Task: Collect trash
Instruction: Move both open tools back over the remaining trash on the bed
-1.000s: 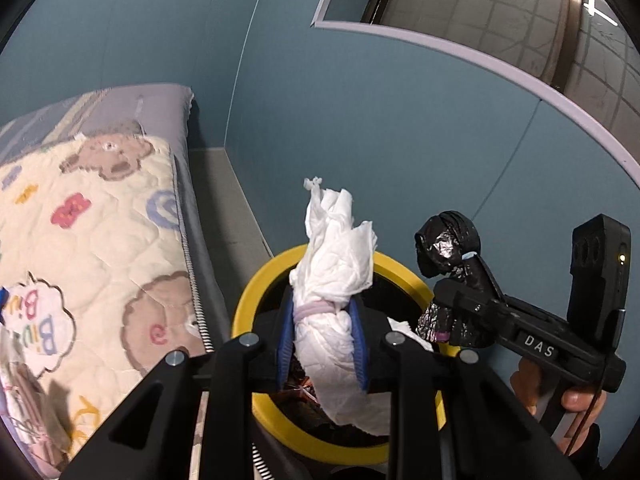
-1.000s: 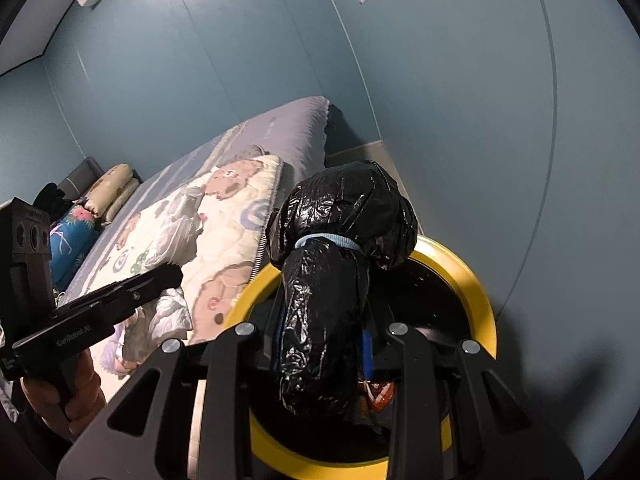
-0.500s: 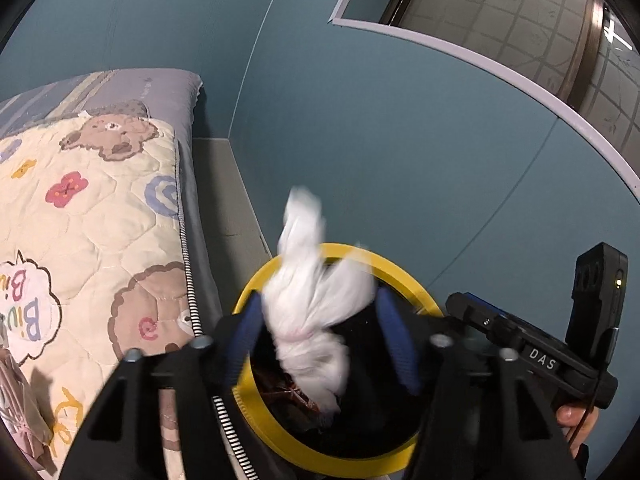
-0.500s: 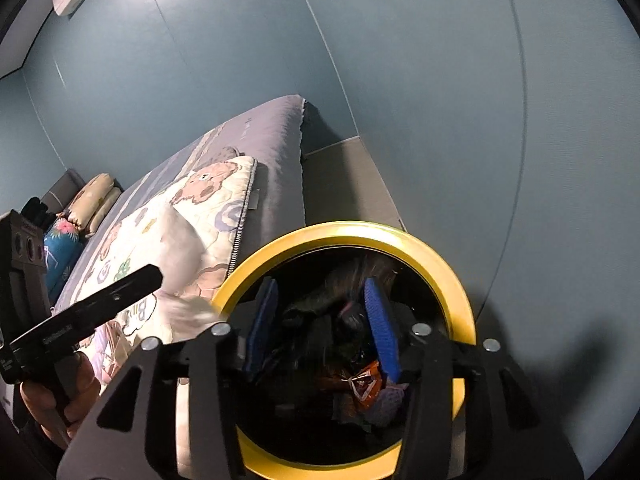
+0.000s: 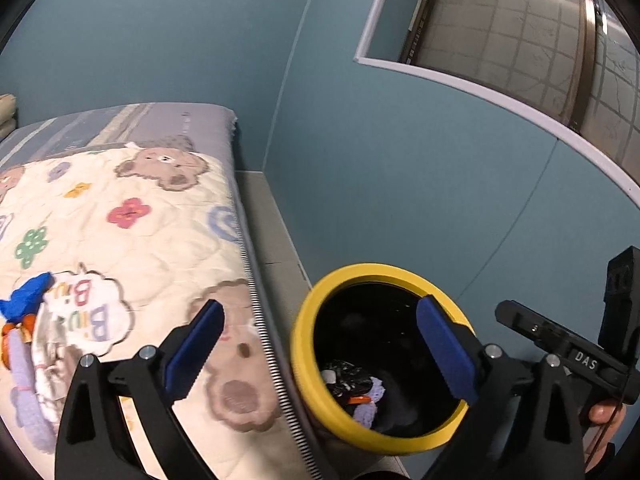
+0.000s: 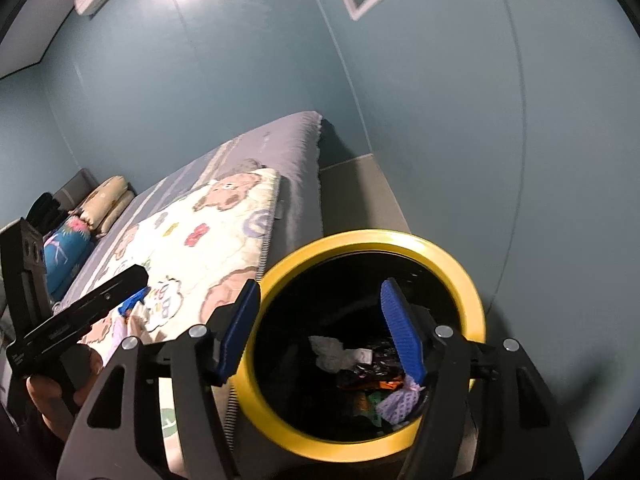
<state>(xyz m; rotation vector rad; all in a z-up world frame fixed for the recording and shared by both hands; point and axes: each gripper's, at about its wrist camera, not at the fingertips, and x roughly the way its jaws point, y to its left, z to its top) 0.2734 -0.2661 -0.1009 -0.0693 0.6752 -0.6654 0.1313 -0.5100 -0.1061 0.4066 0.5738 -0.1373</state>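
A black bin with a yellow rim [image 5: 299,344] [image 6: 469,280] stands on the floor between the bed and the blue wall. Inside lie a white tissue wad [image 6: 328,351], a black bag [image 6: 366,366] and other scraps [image 5: 354,384]. My left gripper [image 5: 320,346] hangs above the bin's left edge, its jaws opening wide with nothing between them. My right gripper [image 6: 320,330] is over the bin mouth, jaws also opening and empty. More trash lies on the quilt at the left: a blue piece [image 5: 26,292] [image 6: 134,300] and a white and purple bundle [image 5: 28,368].
A bed with a cream bear-print quilt [image 5: 132,240] fills the left side, with pillows [image 6: 106,200] at its far end. A blue wall [image 5: 400,160] runs close behind the bin, with a narrow strip of grey floor [image 5: 264,216] beside the bed. A hand [image 6: 44,396] holds each gripper.
Both grippers have let go: the white wad and the black bag dropped from their jaws into the bin. Both sets of jaws have spread, and both views have drawn back and shifted.
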